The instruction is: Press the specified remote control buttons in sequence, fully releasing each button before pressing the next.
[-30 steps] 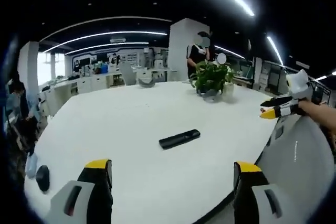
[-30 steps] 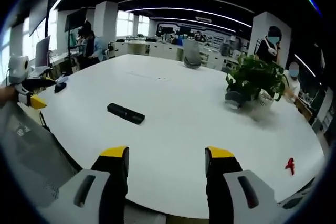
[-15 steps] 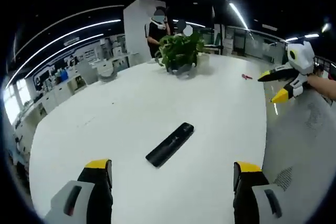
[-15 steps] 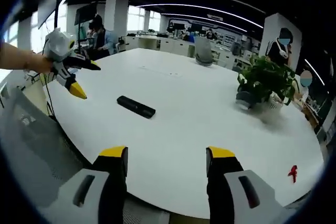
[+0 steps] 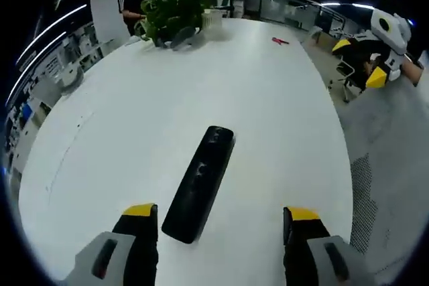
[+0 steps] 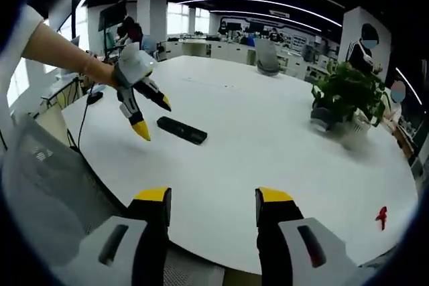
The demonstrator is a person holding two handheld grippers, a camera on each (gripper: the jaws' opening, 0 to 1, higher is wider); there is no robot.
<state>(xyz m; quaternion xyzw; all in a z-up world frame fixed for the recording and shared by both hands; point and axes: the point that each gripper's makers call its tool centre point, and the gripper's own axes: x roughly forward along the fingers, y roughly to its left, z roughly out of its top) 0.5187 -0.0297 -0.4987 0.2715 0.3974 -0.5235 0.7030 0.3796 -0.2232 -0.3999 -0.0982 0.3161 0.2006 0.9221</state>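
A long black remote control (image 5: 200,182) lies flat on the white round table (image 5: 268,112). In the left gripper view it runs up from between my left gripper's (image 5: 221,213) open jaws, with its near end beside the left fingertip. In the right gripper view the remote (image 6: 181,130) lies left of centre. The left gripper (image 6: 153,117), held in a hand, hovers open just left of it with yellow tips pointing down. My right gripper (image 6: 213,196) stands open over the table's near edge with nothing between its jaws. It also appears off the table's edge, as the right gripper (image 5: 360,61).
A potted plant (image 6: 348,95) stands at the table's far side, the same plant (image 5: 173,15) at the top of the left gripper view. A small red thing (image 6: 382,216) lies near the table's edge. A grey mesh chair (image 6: 40,185) is at the left. People stand in the background.
My left gripper has moved in over the table to the remote, which now looms large between its jaws. The right gripper has barely moved.
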